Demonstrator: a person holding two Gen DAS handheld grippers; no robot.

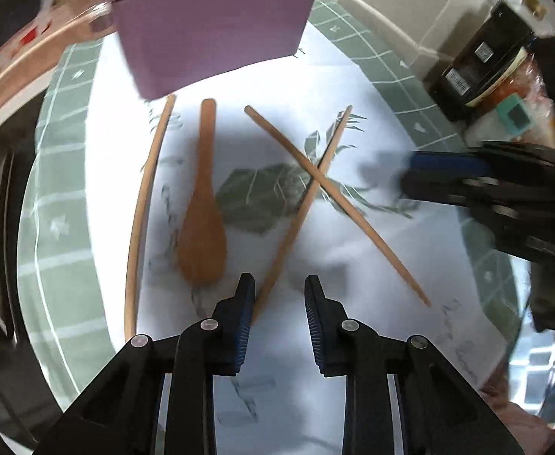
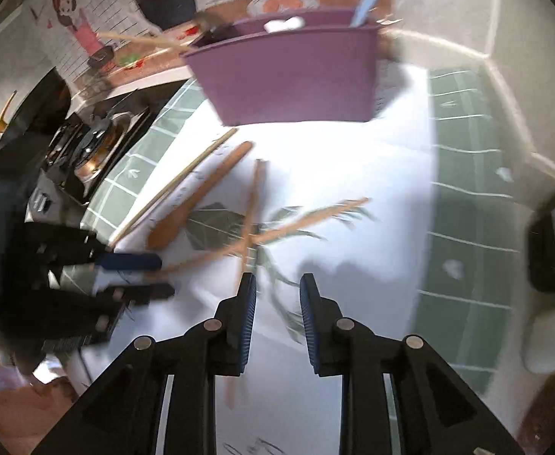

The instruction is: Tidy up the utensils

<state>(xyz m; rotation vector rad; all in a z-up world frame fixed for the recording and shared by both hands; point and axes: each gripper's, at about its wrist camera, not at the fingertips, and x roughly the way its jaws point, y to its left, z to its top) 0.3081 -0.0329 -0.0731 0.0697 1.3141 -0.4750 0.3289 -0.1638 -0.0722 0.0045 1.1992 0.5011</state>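
Observation:
A wooden spoon point(image 1: 202, 220) and three wooden chopsticks lie on a white mat with a leaf print point(image 1: 353, 87). One chopstick point(image 1: 144, 204) lies left of the spoon; two chopsticks point(image 1: 315, 178) cross to its right. A purple utensil holder point(image 1: 213, 30) stands behind them and also shows in the right wrist view point(image 2: 296, 76). My left gripper point(image 1: 279, 284) is open and empty, just above the near end of one crossed chopstick. My right gripper point(image 2: 278, 284) is open and empty over the mat, near the crossed chopsticks point(image 2: 249, 235); it shows in the left wrist view point(image 1: 425, 174).
A dark box and packets point(image 1: 482, 64) stand at the mat's far right corner. A stove burner point(image 2: 87, 144) sits left of the mat. The holder has a wooden stick point(image 2: 140, 40) and a blue utensil point(image 2: 364, 7) in it. A wall runs behind.

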